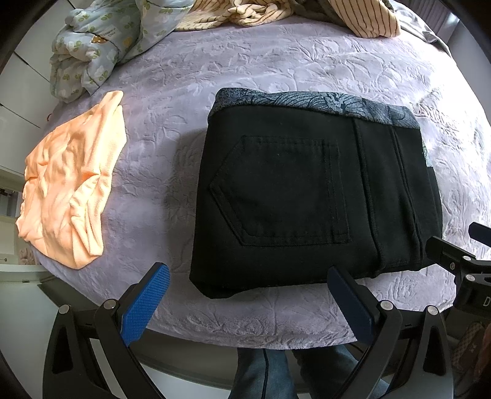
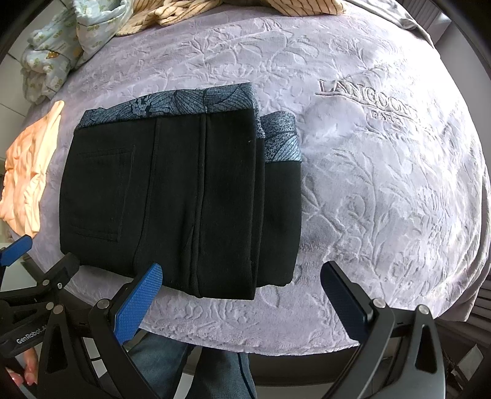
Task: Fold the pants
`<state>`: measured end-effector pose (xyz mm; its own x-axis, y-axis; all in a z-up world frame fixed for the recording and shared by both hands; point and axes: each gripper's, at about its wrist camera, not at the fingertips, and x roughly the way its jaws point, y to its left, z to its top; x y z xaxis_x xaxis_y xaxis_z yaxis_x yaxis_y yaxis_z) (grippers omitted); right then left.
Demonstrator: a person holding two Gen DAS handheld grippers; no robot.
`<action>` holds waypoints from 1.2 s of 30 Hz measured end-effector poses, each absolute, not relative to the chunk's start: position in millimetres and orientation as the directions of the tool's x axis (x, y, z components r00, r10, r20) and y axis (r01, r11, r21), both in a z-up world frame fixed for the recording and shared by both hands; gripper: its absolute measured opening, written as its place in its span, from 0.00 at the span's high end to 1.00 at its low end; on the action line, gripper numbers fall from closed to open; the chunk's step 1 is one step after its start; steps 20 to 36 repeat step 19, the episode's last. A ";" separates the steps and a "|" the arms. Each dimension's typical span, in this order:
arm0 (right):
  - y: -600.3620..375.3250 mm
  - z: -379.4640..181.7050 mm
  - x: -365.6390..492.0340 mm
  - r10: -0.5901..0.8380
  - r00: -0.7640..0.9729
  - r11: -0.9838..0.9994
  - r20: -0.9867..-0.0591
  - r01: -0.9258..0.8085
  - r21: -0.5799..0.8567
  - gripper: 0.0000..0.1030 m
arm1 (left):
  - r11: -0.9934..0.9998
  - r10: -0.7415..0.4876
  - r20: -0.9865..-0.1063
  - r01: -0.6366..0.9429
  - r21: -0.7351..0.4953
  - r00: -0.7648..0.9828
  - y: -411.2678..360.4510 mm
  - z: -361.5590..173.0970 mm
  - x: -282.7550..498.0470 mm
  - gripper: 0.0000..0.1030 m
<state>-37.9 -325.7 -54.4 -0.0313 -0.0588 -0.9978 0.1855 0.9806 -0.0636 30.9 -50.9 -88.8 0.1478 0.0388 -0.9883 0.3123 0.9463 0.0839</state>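
Black pants lie folded into a compact rectangle on the lilac embossed blanket, back pocket up, with a blue patterned lining along the far edge. The right wrist view shows the same pants, a lower layer sticking out to the right. My left gripper is open just in front of the pants' near edge, holding nothing. My right gripper is also open at the near edge, its left pad by the fold, empty. The right gripper's body shows at the right edge of the left wrist view.
A folded peach garment lies left of the pants. A floral quilt and a striped cloth are bunched at the far side. The blanket right of the pants carries embossed lettering. The person's jeans-clad legs stand below the bed edge.
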 end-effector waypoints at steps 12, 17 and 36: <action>-324.5 -57.2 -44.1 -0.058 -0.036 0.981 -0.998 0.182 -0.064 0.00 | 0.958 0.019 -0.992 0.283 0.055 0.127 -48.6 -92.3 33.6 0.00; -325.7 -57.3 -45.7 -0.059 -0.038 0.981 -0.998 0.183 -0.065 0.00 | 0.951 0.010 -0.989 0.305 0.055 0.145 -52.0 -89.5 32.9 0.00; -326.9 -56.9 -44.6 -0.059 -0.039 0.981 -0.998 0.182 -0.065 0.00 | 0.951 0.011 -0.990 0.306 0.055 0.144 -52.8 -89.1 32.6 0.00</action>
